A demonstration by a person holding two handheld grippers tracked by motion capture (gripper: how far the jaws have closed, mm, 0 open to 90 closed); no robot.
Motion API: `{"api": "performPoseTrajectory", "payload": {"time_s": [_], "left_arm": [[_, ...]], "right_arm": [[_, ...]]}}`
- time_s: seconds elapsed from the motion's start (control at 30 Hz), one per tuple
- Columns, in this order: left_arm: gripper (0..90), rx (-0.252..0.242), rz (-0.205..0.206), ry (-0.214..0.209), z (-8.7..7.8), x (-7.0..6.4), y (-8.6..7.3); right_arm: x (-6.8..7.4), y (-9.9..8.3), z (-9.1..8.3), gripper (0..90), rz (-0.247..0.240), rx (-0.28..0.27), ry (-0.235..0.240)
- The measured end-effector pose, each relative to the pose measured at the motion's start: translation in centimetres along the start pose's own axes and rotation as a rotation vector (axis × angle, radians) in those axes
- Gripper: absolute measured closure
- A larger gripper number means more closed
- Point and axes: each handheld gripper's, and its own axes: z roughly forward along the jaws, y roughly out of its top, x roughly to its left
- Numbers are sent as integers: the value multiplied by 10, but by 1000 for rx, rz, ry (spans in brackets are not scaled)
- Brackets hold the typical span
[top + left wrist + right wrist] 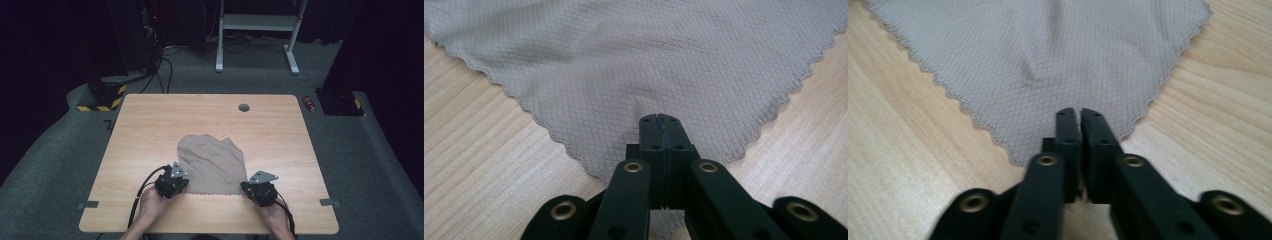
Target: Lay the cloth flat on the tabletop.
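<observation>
High view has the left gripper [176, 184] and right gripper [254, 189] each clenched, apparently on a near corner of the grey cloth [212, 162], ready to lift it evenly.

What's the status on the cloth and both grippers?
Left gripper and right gripper shut on near corners of grey-beige scallop-edged cloth. Cloth mostly flat on wooden table. Nothing obstructing.

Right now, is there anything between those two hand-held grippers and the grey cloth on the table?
Nothing visible. The left hand-held gripper and the right hand-held gripper each sit right at a near corner of the cloth, jaws closed over its scalloped edge. The table around it is bare wood.
</observation>
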Motion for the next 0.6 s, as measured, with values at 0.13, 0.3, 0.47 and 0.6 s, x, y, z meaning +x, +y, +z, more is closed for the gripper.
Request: {"api": "performPoseTrajectory", "payload": {"time_s": [0.13, 0.3, 0.47, 0.6], "left_arm": [[900, 7, -1, -41, -5, -2, -5], [895, 23, 14, -47, -14, -9, -14], [650, -21, -52, 2, -9, 2, -14], [500, -70, -125, 76, 2, 20, -8]], "right_arm": [[-1, -2, -3, 894, -2, 12, 20], [6, -5, -8, 890, -28, 16, 40], [2, -1, -6, 813, -14, -42, 14], [-10, 12, -1, 795, 17, -60, -14]]}}
